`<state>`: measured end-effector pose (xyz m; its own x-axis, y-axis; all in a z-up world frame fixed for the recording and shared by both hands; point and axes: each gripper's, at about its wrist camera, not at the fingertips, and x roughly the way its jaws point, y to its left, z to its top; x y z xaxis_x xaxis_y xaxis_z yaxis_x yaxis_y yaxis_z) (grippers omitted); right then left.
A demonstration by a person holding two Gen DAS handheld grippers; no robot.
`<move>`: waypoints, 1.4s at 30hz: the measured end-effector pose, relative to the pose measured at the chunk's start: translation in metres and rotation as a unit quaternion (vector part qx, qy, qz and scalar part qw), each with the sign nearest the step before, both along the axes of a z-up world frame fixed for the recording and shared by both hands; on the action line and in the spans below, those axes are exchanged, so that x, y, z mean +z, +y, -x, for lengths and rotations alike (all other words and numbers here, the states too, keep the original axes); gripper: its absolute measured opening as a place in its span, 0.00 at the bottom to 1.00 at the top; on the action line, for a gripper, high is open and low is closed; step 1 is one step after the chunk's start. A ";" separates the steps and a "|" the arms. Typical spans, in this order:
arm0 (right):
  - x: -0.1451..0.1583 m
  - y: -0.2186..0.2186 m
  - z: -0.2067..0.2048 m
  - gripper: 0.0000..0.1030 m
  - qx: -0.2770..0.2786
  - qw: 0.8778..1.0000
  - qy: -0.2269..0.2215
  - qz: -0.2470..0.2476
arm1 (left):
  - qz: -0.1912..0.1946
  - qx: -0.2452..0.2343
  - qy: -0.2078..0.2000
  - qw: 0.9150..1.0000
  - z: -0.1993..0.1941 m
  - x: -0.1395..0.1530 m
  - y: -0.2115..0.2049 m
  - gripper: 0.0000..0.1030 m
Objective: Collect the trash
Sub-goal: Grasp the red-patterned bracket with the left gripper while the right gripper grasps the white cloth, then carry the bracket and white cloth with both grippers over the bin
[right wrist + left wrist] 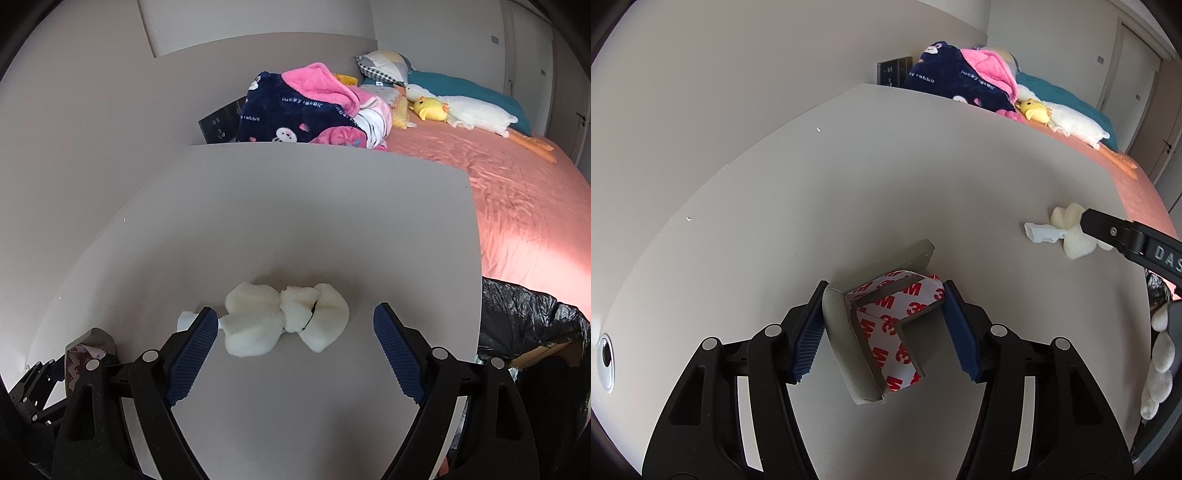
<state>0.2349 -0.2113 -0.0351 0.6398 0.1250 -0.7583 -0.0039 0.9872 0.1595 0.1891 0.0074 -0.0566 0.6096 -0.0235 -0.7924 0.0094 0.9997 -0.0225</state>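
On the worktop [295, 221] lie three bits of trash: one grey corner guard [882, 332] (3M-backed), one fluffy white bow [286, 318], one small white plastic piece [1043, 232]. One black-lined bin [532, 321] stands beside it. Two plush birds [430, 108] rest on the bed [517, 206].

I logged these as obscured:
- Bin bag [532, 317]: cut by the right-wrist frame's edge; contents unreadable.
- White clip [186, 320]: mostly hidden behind a right finger [192, 350].
- Bow [1071, 229]: partly covered by the right gripper's arm in the left view.
- Foam corner [88, 350]: half hidden at the lower left.
- Blanket [960, 79] lettering: too small to read fully.
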 end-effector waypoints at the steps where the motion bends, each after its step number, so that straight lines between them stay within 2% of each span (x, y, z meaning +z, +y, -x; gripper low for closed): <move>1: -0.001 0.001 -0.002 0.84 -0.001 1.000 0.001 0.004 | 0.000 0.000 0.000 1.000 0.000 0.000 0.000 0.57; 8: -0.013 0.002 -0.013 0.83 0.004 1.000 0.015 0.019 | -0.004 -0.003 0.001 1.000 0.000 -0.001 0.000 0.57; 11: -0.012 0.003 -0.011 0.64 0.018 1.000 0.010 0.011 | -0.004 -0.003 0.001 1.000 -0.001 -0.001 -0.001 0.57; 16: -0.009 0.000 -0.004 0.53 0.021 1.000 0.008 0.004 | -0.003 -0.005 0.004 1.000 -0.001 0.000 -0.001 0.57; 19: -0.007 -0.004 -0.001 0.50 0.017 1.000 0.008 -0.006 | 0.017 -0.012 0.008 1.000 0.000 0.001 -0.001 0.57; 25: -0.002 -0.008 0.009 0.46 0.019 1.000 0.003 -0.010 | 0.026 -0.016 -0.001 1.000 0.005 0.008 -0.004 0.57; 28: 0.002 -0.015 0.017 0.46 0.017 0.999 -0.001 -0.034 | 0.029 -0.018 -0.008 0.999 0.008 0.013 -0.006 0.57; 42: 0.046 -0.047 0.064 0.46 -0.014 0.996 -0.062 -0.062 | 0.043 -0.050 -0.041 0.997 0.024 0.043 -0.028 0.57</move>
<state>0.1713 -0.2585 0.0113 0.7326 0.1943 -0.6524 -0.0044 0.9597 0.2808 0.1656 -0.0206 -0.0131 0.6640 -0.1535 -0.7318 0.1145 0.9880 -0.1033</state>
